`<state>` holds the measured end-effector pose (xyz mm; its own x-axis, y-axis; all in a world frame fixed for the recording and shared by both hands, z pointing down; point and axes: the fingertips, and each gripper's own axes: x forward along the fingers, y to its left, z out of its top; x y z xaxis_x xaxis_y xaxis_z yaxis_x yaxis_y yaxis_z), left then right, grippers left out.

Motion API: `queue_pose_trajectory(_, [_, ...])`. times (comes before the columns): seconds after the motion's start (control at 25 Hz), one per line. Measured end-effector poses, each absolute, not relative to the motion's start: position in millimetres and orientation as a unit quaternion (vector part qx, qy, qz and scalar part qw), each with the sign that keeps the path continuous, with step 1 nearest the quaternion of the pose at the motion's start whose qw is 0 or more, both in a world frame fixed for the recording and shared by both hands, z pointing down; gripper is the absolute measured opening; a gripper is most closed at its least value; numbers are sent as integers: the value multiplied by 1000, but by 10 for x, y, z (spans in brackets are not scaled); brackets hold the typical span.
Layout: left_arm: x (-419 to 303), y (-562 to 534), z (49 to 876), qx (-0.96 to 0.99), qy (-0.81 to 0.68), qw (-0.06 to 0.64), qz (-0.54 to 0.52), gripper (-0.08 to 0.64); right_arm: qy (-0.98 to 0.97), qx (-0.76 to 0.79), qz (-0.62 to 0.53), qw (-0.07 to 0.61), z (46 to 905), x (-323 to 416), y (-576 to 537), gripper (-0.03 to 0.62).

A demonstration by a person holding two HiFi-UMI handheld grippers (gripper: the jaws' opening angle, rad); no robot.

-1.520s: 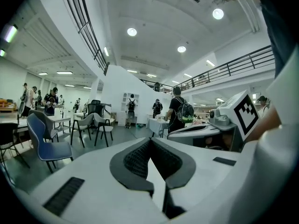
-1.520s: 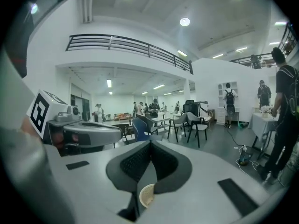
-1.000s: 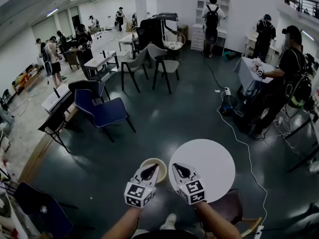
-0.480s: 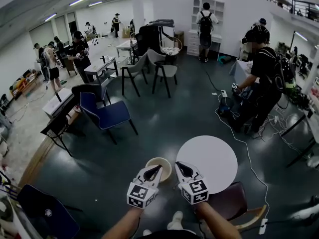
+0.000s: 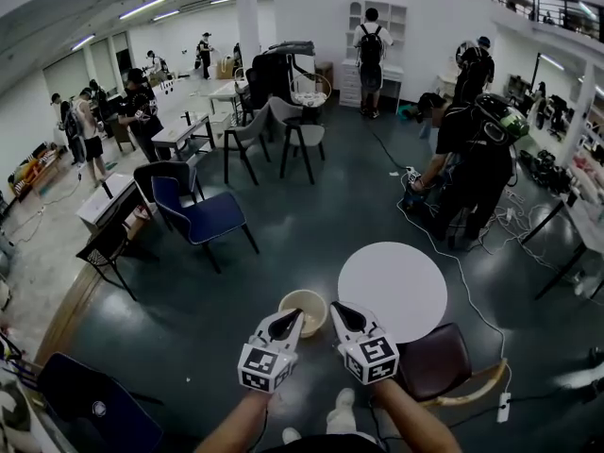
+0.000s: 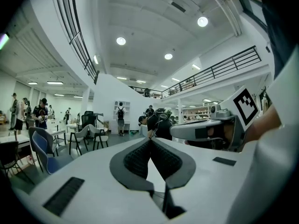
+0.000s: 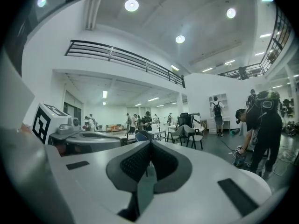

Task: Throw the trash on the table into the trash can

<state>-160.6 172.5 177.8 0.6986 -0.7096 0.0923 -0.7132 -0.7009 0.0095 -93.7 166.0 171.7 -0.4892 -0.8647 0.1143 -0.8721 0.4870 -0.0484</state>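
Observation:
The round white table point(image 5: 393, 289) stands to the right of my grippers with nothing on its top. A beige round trash can point(image 5: 303, 310) sits on the floor by the table's left edge, just ahead of my left gripper point(image 5: 293, 313). My right gripper point(image 5: 333, 306) is held beside the left one, over the table's near-left edge. Both are shut with nothing between the jaws. In the left gripper view the left gripper point(image 6: 150, 140) points level into the room, and the right gripper point(image 7: 150, 143) does the same in the right gripper view.
A dark red chair point(image 5: 437, 365) stands at the table's near right. A blue chair point(image 5: 198, 214) and grey chairs point(image 5: 300, 133) stand farther left and ahead. A person in black point(image 5: 472, 159) bends over cables point(image 5: 462, 272) on the floor beyond the table. A dark chair point(image 5: 90, 409) is at near left.
The head view has shifted: table and trash can sit a little farther right. The person in black at right has bent down and moved left. Both grippers stay shut, side by side.

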Motion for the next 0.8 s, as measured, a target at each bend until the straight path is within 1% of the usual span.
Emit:
queue_pose_trajectory(0.48, [-2154, 2576, 1705, 929, -368, 14, 37, 15, -849, 526, 35, 36, 1660, -1427, 2534, 20])
queue_pose_trajectory(0.8, [-2222, 2800, 1715, 932, -361, 7, 33, 15, -851, 524, 10, 43, 1617, -1595, 2775, 18])
